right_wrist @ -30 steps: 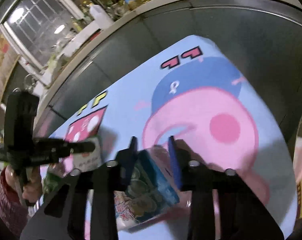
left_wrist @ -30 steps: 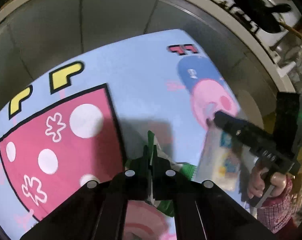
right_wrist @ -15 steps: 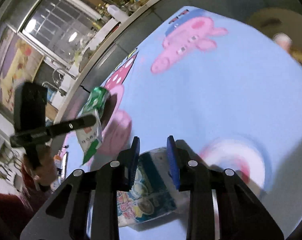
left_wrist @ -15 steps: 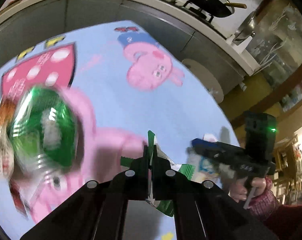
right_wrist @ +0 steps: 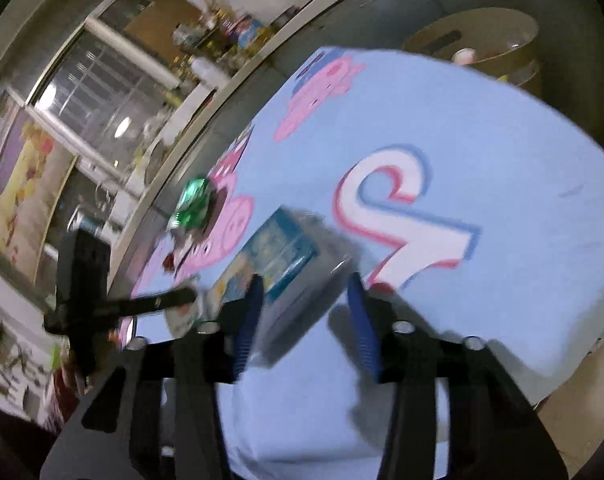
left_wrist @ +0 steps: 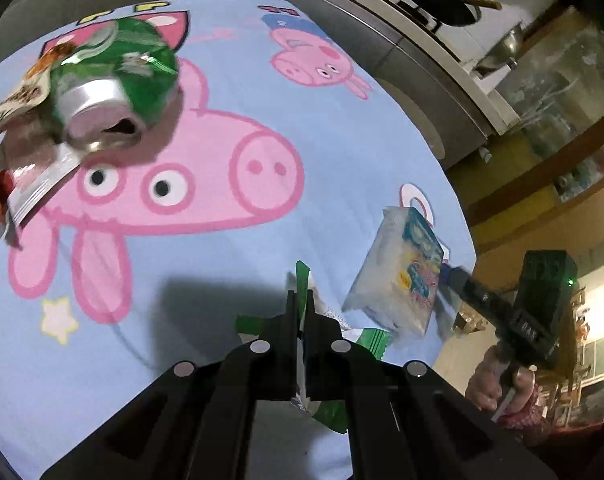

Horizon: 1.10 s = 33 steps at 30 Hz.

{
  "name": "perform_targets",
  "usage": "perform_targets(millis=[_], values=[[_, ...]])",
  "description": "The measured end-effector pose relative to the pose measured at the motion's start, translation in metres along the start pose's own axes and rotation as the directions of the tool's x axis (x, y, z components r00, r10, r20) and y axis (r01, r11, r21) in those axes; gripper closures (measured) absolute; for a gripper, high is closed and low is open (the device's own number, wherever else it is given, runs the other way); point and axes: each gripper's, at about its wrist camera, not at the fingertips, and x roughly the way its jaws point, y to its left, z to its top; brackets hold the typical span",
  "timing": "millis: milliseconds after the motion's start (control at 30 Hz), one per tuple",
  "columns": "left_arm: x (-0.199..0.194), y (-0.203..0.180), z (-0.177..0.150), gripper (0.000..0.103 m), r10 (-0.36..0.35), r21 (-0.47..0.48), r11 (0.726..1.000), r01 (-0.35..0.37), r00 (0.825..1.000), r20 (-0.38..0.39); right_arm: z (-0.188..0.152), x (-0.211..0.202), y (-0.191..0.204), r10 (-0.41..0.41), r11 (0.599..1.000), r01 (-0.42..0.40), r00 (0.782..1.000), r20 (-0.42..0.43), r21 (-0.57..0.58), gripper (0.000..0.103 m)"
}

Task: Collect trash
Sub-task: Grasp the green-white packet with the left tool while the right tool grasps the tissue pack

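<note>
Two wrappers in the air above the cartoon-pig tablecloth, one of them coming loose.

Nearest, at 6 o'clock in the left wrist view, the left gripper (left_wrist: 300,308) is pinched tight on a green-and-white wrapper (left_wrist: 302,280), whose torn ends stick out above and below the jaws. At 4 o'clock the right gripper (right_wrist: 302,300) has just been opening: its blue pads stand apart with the blue-and-white snack packet (left_wrist: 402,276) between them, blurred and seemingly no longer squeezed. Farther off, at 10 o'clock, a green wrapper (left_wrist: 118,72) with foil lining sits on other wrappers on the tablecloth (left_wrist: 342,152). The risk, as I judge it, is the packet falling near the cloth's edge and sliding to the floor, because no bin shows beneath it; the thin wrapper could also tear free.
</note>
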Motion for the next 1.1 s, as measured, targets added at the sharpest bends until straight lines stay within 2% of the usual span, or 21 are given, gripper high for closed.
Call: perform_targets(millis=[133, 300, 333, 367, 433, 567, 633, 767, 900, 933, 967, 1000, 1100], values=[[0.01, -0.005, -0.002, 0.101, -0.017, 0.014, 1.0, 0.017, 1.0, -0.022, 0.014, 0.018, 0.012, 0.012, 1.0, -0.013, 0.999, -0.035, -0.019, 0.07], [0.015, -0.006, -0.008, 0.101, -0.016, 0.014, 1.0, 0.016, 0.999, -0.038, 0.053, 0.065, 0.052, 0.014, 0.988, -0.025, 0.997, -0.072, -0.154, 0.067], [0.013, -0.003, -0.009, 0.101, -0.015, 0.006, 1.0, 0.015, 0.999, -0.036, 0.056, 0.072, 0.059, 0.02, 0.984, -0.034, 0.997, -0.079, -0.172, 0.056], [0.01, -0.001, -0.011, 0.101, -0.011, -0.003, 1.0, 0.011, 0.999, -0.032, 0.06, 0.08, 0.069, 0.029, 0.98, -0.044, 0.996, -0.08, -0.196, 0.04], [0.004, 0.003, -0.012, 0.1, -0.002, -0.016, 1.0, 0.002, 1.0, -0.02, 0.062, 0.082, 0.083, 0.009, 0.972, -0.019, 0.999, -0.041, -0.235, 0.027], [-0.012, 0.02, -0.013, 0.101, 0.016, -0.055, 0.998, -0.014, 1.0, 0.02, 0.047, 0.074, 0.099, -0.051, 0.942, 0.051, 0.999, 0.009, -0.331, 0.02], [-0.019, 0.03, -0.013, 0.1, 0.019, -0.078, 0.997, -0.016, 0.999, 0.036, 0.029, 0.068, 0.098, -0.116, 0.917, 0.118, 0.993, 0.028, -0.382, 0.02], [-0.023, 0.038, -0.012, 0.101, 0.025, -0.103, 0.995, -0.019, 0.998, 0.057, 0.006, 0.064, 0.094, -0.196, 0.878, 0.199, 0.979, 0.052, -0.436, 0.02], [-0.02, 0.036, -0.009, 0.1, 0.023, -0.106, 0.994, -0.017, 0.998, 0.057, 0.0, 0.071, 0.091, -0.238, 0.851, 0.236, 0.97, 0.056, -0.47, 0.02], [-0.019, 0.034, -0.008, 0.1, 0.024, -0.102, 0.995, -0.018, 0.998, 0.056, 0.001, 0.073, 0.091, -0.238, 0.85, 0.232, 0.97, 0.05, -0.473, 0.025], [-0.018, 0.032, -0.007, 0.1, 0.024, -0.099, 0.995, -0.018, 0.998, 0.056, 0.001, 0.074, 0.09, -0.235, 0.848, 0.228, 0.971, 0.046, -0.478, 0.039], [-0.018, 0.033, -0.004, 0.1, 0.022, -0.095, 0.995, -0.017, 0.998, 0.054, 0.002, 0.076, 0.09, -0.235, 0.845, 0.224, 0.971, 0.039, -0.485, 0.043], [-0.016, 0.027, 0.004, 0.101, 0.013, -0.093, 0.996, -0.009, 0.999, 0.05, 0.005, 0.073, 0.086, -0.215, 0.856, 0.212, 0.975, 0.048, -0.472, 0.046]])
